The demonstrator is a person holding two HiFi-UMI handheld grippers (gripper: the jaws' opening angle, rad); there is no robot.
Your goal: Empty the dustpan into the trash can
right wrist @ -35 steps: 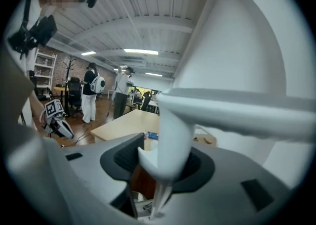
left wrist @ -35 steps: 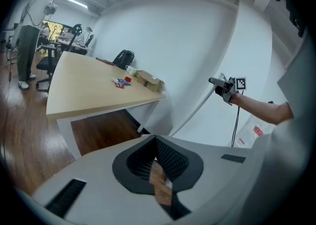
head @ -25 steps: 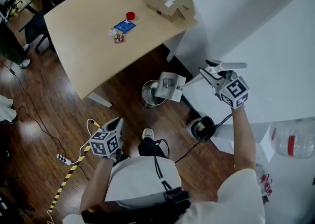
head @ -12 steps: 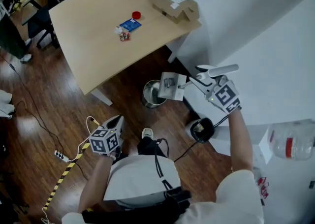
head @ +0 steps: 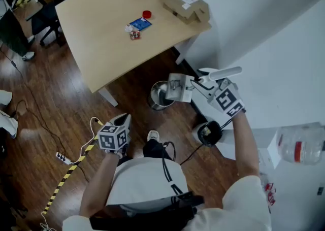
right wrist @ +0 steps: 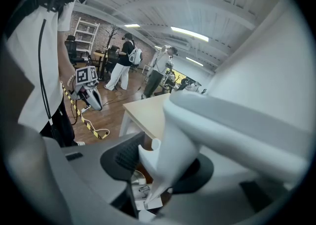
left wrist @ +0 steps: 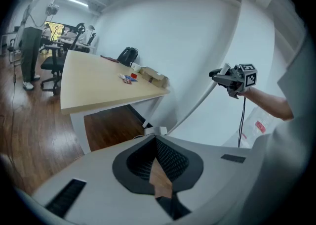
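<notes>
My right gripper (head: 202, 84) is shut on the long white handle (right wrist: 170, 155) of the dustpan (head: 179, 88). The pan is tilted over the rim of the round metal trash can (head: 157, 99), which stands on the wood floor by the table leg. In the right gripper view, paper scraps (right wrist: 145, 202) lie in the pan below the jaws. My left gripper (head: 122, 119) hangs low at the left over the floor, away from the can, its jaws together with nothing between them. In the left gripper view the right gripper (left wrist: 224, 76) shows against the white wall.
A light wooden table (head: 111, 37) carries a cardboard box (head: 186, 2), cups and small items. A white wall runs along the right. A black round device (head: 209, 132) with a cable sits on the floor near my feet. Yellow-black tape (head: 71, 174) trails at the left. People (right wrist: 123, 66) stand far off.
My right gripper has carried the dustpan a little leftward toward the trash can and rolled it. The left gripper has stayed about where it was.
</notes>
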